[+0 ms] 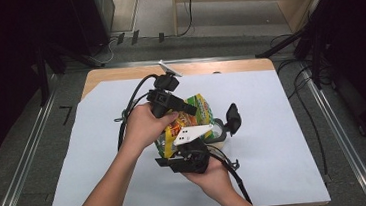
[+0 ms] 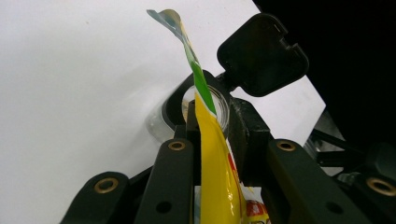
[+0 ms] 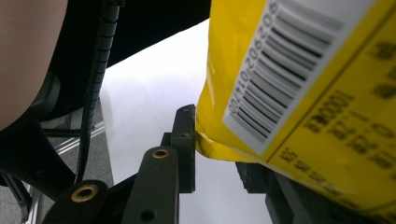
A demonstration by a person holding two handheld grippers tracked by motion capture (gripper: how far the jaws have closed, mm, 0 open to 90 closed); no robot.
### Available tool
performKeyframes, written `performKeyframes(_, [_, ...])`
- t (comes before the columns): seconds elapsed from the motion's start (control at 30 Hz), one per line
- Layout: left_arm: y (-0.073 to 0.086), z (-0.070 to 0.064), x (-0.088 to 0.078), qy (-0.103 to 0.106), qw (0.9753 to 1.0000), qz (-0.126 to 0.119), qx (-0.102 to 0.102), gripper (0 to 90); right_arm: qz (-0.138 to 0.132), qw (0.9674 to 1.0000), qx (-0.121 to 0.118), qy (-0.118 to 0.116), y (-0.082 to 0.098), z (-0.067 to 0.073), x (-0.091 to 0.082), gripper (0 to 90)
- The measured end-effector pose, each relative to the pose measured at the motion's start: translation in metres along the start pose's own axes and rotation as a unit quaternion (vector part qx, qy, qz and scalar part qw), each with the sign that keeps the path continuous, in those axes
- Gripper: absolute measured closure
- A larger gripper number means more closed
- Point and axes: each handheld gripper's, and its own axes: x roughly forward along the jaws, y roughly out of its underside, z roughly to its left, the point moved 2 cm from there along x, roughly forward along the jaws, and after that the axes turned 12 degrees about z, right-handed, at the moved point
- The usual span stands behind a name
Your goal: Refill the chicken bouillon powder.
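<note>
The yellow snack bag [image 1: 192, 119] is held up above the middle of the white sheet [image 1: 283, 124] that covers the table [image 1: 118, 73], pinched between both grippers. In the high view its printed face shows green, yellow and red, and it hangs between the two hands, just beside a clear container [image 1: 218, 130] whose black lid [image 1: 233, 116] stands flipped open. The left gripper [image 1: 184, 108] comes in from the far side — its jaws are closed on the bag's upper edge, and in the left gripper view the thin yellow-and-green film [image 2: 208, 135] runs edge-on straight up between the two black jaws, its crimped top curling over beyond them. Past that edge the same view shows the round mouth of the container [image 2: 219, 100] and its lid [image 2: 261, 53] tilted back above it. The right gripper [image 1: 188, 155] holds the bag from the near side, low down — in the right gripper view the barcode panel [image 3: 280, 74] sits close to the camera, and the bag's bottom corner [image 3: 210, 144] lies pressed against the left jaw, with the other jaw behind the film. The left hand [image 1: 145, 126] and the right hand [image 1: 212, 178] each wrap their gripper's body, cables trailing off toward the person.
</note>
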Motion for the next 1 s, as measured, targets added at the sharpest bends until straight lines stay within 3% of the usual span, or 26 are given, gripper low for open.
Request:
performKeyframes(0.43, [0.0008, -0.0007, 0.0003, -0.008, 0.9999, 0.0, 0.01, 79.4, 0.0, 1.0, -0.001, 0.0, 0.0, 0.0005, 0.0, 73.1])
performKeyframes(1.0, [0.0014, -0.0053, -0.0012, 0.024, 0.9997, 0.0, 0.004, 77.3, -0.002, 1.0, -0.002, -0.007, 0.0013, -0.0003, 0.0011, 75.4])
